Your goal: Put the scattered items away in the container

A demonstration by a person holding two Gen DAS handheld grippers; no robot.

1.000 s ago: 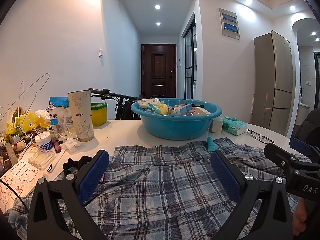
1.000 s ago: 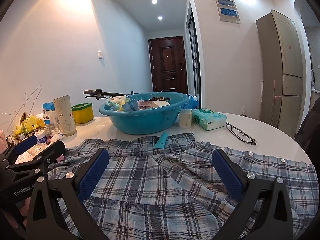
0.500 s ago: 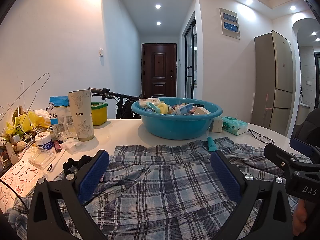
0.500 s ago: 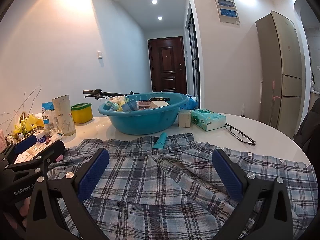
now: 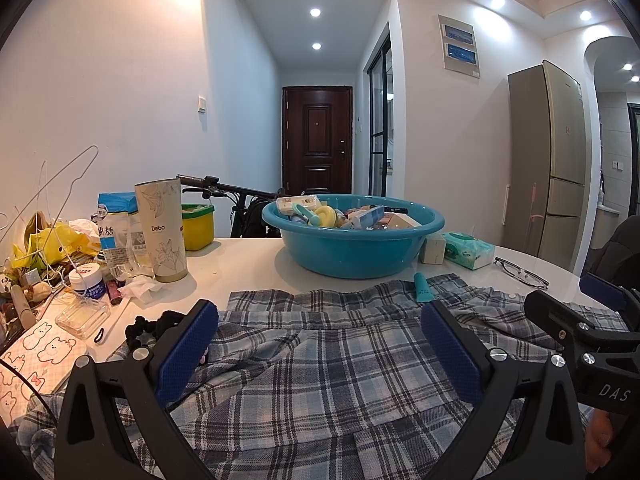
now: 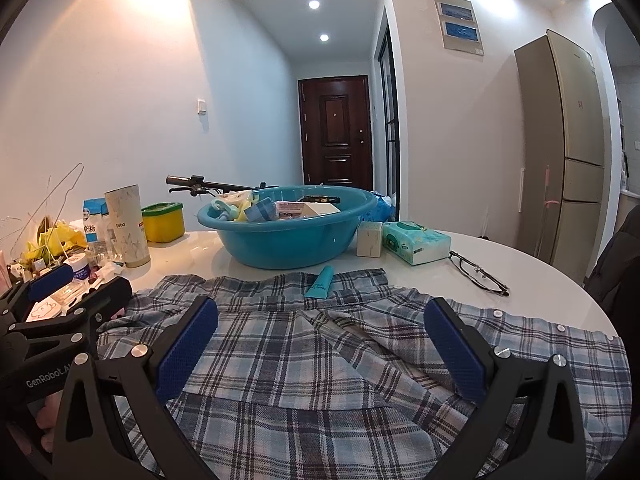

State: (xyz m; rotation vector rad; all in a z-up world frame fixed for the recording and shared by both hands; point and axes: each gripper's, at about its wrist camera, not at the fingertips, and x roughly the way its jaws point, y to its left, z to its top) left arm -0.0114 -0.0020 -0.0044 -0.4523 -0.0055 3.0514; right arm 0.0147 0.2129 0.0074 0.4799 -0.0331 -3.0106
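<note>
I see white walls (image 5: 132, 80) around me and a hallway ending at a dark brown door (image 5: 317, 140). Recessed ceiling lights (image 5: 315, 12) glow overhead. A tall refrigerator (image 5: 560, 160) stands on my right, near a black-framed glass door (image 5: 378, 128).

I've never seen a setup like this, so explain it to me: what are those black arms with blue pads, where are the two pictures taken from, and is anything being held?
Those are two hand-held grippers, no robot. Each carries a camera looking out between its jaws. One picture is from the left gripper, the other from the right gripper. Both are open, holding nothing, above a plaid shirt on a white table. A teal tube lies on the shirt. Beyond sits a blue basin full of items, with tissues and glasses nearby.
</note>
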